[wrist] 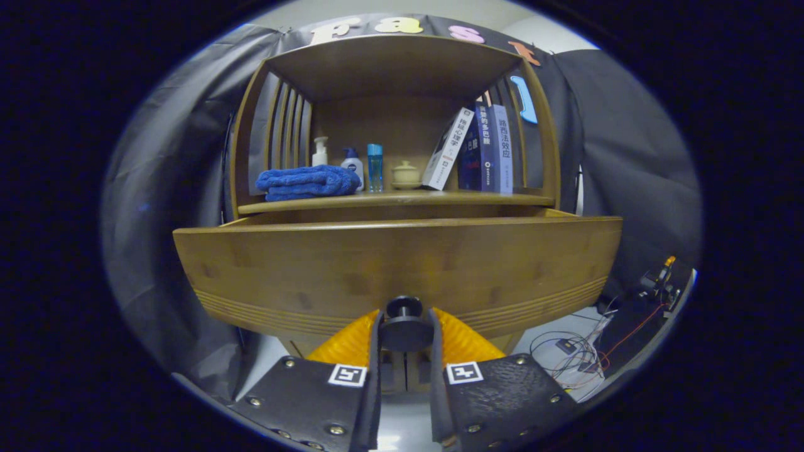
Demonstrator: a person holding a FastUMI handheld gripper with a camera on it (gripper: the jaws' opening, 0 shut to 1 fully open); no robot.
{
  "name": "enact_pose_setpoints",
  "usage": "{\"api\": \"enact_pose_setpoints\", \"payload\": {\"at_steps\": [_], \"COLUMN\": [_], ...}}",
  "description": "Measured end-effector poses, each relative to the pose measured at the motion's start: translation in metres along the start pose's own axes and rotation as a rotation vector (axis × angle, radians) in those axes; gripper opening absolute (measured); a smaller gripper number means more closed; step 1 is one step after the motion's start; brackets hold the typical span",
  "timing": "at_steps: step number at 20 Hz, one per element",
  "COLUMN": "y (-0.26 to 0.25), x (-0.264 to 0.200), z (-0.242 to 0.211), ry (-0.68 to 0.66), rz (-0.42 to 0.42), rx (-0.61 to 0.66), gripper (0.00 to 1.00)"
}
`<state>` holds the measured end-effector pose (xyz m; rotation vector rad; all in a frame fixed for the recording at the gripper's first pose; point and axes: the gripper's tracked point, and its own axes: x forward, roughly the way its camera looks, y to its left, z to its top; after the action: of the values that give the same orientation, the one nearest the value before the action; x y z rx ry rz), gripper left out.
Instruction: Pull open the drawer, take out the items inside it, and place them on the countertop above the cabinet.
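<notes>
Drawer (396, 263): stiff wood, pulled partway out of the cabinet below the worktop (396, 199); likely slides with some drag. Round knob (405, 323) is the only hold, small, hard, maybe slippery. Tool (405, 333) clamped on knob, both fingers pressing. Contents hidden behind the front.

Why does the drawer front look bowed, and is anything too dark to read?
Gripper view: fisheye bends the wooden drawer front; hand-held gripper shut on round dark drawer knob, sharp; drawer interior hidden behind the front; folded blue towel evenly lit.
</notes>
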<state>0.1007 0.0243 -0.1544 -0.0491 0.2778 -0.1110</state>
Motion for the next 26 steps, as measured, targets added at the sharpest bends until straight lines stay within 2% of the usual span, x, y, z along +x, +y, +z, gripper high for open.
{"api": "enact_pose_setpoints", "payload": {"at_steps": [11, 16, 19, 24, 26], "y": [-0.001, -0.001, -0.001, 0.000, 0.002], "x": [-0.036, -0.037, -0.036, -0.037, -0.040], "z": [-0.011, -0.011, -0.011, -0.011, -0.010], "ry": [0.003, -0.014, 0.002, 0.012, 0.005], "rz": [-0.018, -0.004, -0.001, 0.001, 0.014], "rx": [-0.004, 0.039, 0.038, 0.021, 0.031], "gripper": [0.32, 0.32, 0.41, 0.41, 0.44]}}
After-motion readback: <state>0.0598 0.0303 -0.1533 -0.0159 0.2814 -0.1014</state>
